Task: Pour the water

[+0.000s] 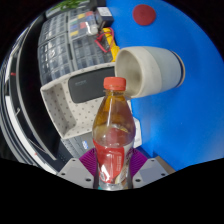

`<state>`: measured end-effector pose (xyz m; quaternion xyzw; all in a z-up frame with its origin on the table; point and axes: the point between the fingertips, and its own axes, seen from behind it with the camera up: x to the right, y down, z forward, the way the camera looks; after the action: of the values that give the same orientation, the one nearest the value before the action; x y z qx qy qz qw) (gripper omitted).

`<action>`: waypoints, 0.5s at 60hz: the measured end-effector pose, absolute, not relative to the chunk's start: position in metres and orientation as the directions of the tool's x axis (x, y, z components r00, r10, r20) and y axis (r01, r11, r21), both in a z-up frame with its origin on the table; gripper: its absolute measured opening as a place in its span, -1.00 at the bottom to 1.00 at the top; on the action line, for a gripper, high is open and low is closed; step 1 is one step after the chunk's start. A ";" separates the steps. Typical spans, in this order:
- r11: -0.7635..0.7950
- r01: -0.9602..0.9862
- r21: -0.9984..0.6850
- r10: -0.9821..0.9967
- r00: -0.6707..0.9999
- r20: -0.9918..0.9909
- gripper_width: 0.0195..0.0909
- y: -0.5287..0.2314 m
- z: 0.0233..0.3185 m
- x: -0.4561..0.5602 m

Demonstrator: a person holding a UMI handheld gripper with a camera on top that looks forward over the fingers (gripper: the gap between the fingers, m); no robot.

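Handheld gripper (111, 172) low in the scene, both fingers closed against the sides of a clear plastic bottle (112, 130), the purple pads (93, 160) pressed to its lower body. No gap visible on either side; the bottle appears carried by the fingers rather than resting on anything. Bottle has an orange-red cap (115, 84) and amber to reddish liquid filling most of its body, with a pale label band near the base. It stands close to upright between the fingers, the cap leaning only slightly. Just beyond the cap, up and to the bottle's right, a cream-coloured cup (150, 70) lies tipped with its open mouth turned toward the bottle neck; cap and cup rim look near each other, contact cannot be told. Beneath both spreads a blue surface (185, 110) bearing a red round mark (145, 15) farther off. To the bottle's left sits a pale chair (75, 100) with a speckled seat. Further back on that side, shelving or a bench with mixed clutter (80, 35), too small to identify, including something yellow (104, 42).
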<state>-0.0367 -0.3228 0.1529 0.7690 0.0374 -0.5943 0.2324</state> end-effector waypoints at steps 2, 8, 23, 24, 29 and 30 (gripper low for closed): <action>-0.879 0.325 0.348 -0.254 0.299 -0.920 -0.46 -0.321 0.156 -0.039; -0.866 0.293 0.405 -0.317 0.302 -0.899 -0.46 -0.316 0.164 -0.045; -0.921 0.343 0.184 -0.084 0.286 -0.955 -0.45 -0.300 0.163 -0.036; -0.927 0.345 0.147 -0.052 0.270 -0.962 -0.46 -0.296 0.166 -0.036; -0.932 0.355 -0.081 0.154 0.183 -0.971 -0.46 -0.272 0.187 -0.036; -0.925 0.356 -0.130 0.200 0.165 -0.966 -0.46 -0.266 0.191 -0.037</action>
<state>-0.0371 -0.2664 0.1908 0.7605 0.1826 -0.6199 0.0631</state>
